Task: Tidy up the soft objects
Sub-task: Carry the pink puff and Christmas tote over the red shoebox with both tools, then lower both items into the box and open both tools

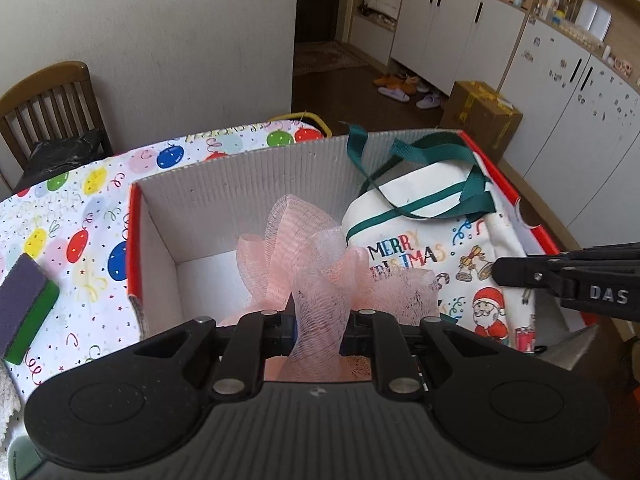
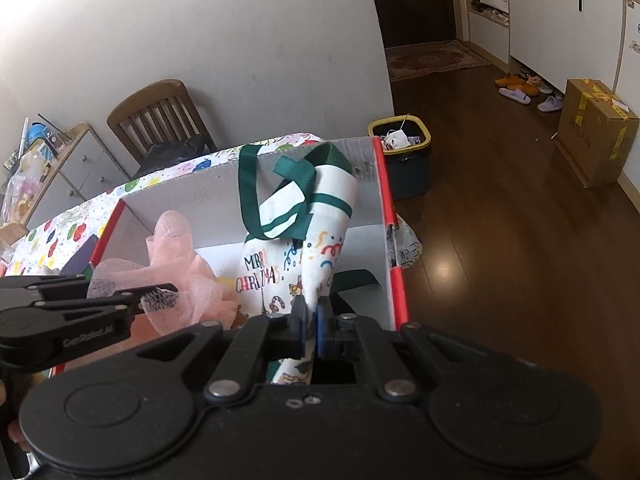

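My left gripper [image 1: 318,322] is clenched on a pink mesh bath pouf [image 1: 320,260], the netting bunched between its fingers and billowing up above them. I hold the pouf over the left part of a red-edged cardboard box [image 1: 248,168] with white corrugated inner walls. My right gripper [image 2: 310,320] is pinched tight on a fold of a white Christmas tote bag [image 2: 312,248], printed with "MERRY CHRISTMAS" and a Santa, its green straps [image 2: 250,192] looping up against the back wall. The bag stands in the right part of the same box, just beside the pouf and touching it at the lower edge.

The box sits on a table covered with a balloon-print cloth [image 1: 80,208]. On that cloth, to the left of the box and apart from it, lies a purple-and-green sponge [image 1: 26,308]. A wooden chair [image 1: 48,104] stands behind the table against the wall. On the floor past the box's far right corner is a yellow-rimmed bin [image 2: 404,152].
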A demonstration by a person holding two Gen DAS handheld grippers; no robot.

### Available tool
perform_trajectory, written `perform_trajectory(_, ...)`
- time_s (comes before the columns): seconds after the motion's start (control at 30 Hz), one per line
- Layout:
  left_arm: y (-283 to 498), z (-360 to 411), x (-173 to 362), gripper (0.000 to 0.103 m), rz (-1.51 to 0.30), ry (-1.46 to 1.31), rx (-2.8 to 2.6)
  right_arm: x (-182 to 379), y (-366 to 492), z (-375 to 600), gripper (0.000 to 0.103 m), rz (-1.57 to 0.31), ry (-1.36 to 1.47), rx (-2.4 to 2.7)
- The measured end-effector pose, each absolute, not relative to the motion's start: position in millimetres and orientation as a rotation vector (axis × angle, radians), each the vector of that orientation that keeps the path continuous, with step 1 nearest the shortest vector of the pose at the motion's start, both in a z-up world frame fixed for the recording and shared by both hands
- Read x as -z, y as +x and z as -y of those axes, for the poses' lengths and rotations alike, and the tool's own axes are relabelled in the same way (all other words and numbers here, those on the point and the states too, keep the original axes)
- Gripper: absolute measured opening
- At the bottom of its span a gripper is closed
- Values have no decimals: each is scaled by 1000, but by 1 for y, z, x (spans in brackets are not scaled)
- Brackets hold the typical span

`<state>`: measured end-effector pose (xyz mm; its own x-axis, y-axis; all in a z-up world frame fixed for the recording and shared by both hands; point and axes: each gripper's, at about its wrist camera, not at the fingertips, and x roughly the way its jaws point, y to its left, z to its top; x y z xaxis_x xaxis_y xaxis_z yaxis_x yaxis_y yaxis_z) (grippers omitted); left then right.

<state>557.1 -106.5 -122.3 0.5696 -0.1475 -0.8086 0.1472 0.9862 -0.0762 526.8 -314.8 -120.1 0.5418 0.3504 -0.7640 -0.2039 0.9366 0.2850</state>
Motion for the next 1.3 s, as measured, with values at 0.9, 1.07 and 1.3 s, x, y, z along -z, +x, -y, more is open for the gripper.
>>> perform_trajectory(0.9, 529, 94, 96, 64, -915, -86, 186, 96, 490, 332, 45, -903, 147, -343)
perform_trajectory(1.07, 507, 92, 75, 64, -875, -85, 199, 81, 475, 329, 48, -881, 147, -355)
perform_trajectory(1.3, 470, 83, 46, 64, -815, -89, 217, 58, 447, 319, 59, -835, 139, -381)
